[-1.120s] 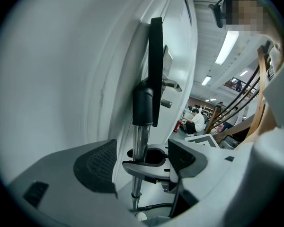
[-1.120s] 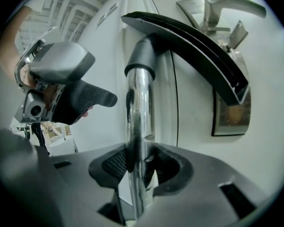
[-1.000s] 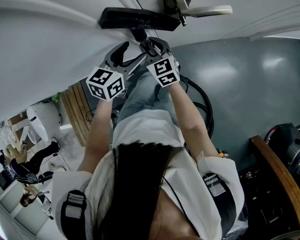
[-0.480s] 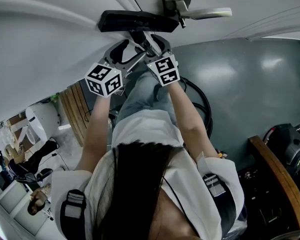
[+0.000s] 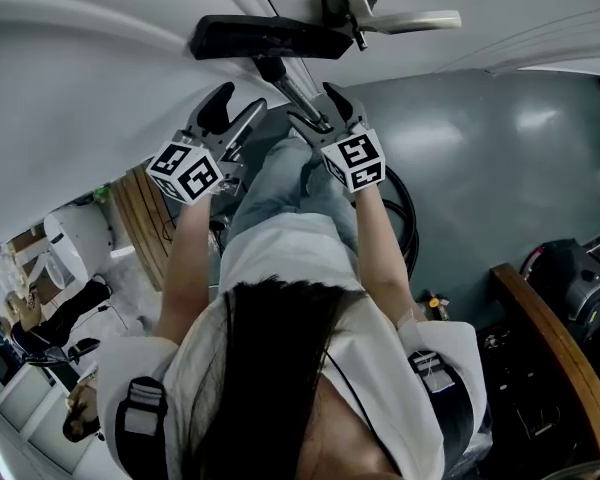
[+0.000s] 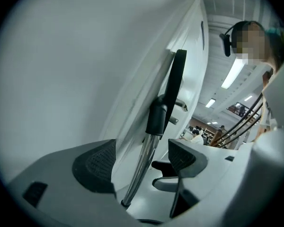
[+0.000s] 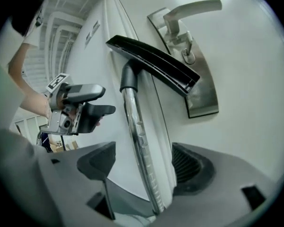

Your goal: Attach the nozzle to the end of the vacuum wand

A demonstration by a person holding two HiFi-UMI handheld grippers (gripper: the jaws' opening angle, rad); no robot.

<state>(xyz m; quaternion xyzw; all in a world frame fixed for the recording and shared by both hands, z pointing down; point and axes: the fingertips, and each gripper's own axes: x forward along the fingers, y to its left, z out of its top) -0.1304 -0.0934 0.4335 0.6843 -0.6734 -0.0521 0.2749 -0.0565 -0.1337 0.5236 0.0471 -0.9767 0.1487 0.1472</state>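
A black nozzle (image 7: 154,63) sits crosswise on the top end of a chrome vacuum wand (image 7: 137,136), which stands against a white door (image 7: 255,103). A silver lever handle (image 7: 191,13) is at the nozzle's 2 o'clock. In the head view, the left tongs (image 6: 141,161) are at the wand's 9 o'clock and the right tongs (image 7: 143,164) at its 3 o'clock. Both are apart. Each gripper view shows the wand in the gap between the pads, touching neither. The right tongs are opening.
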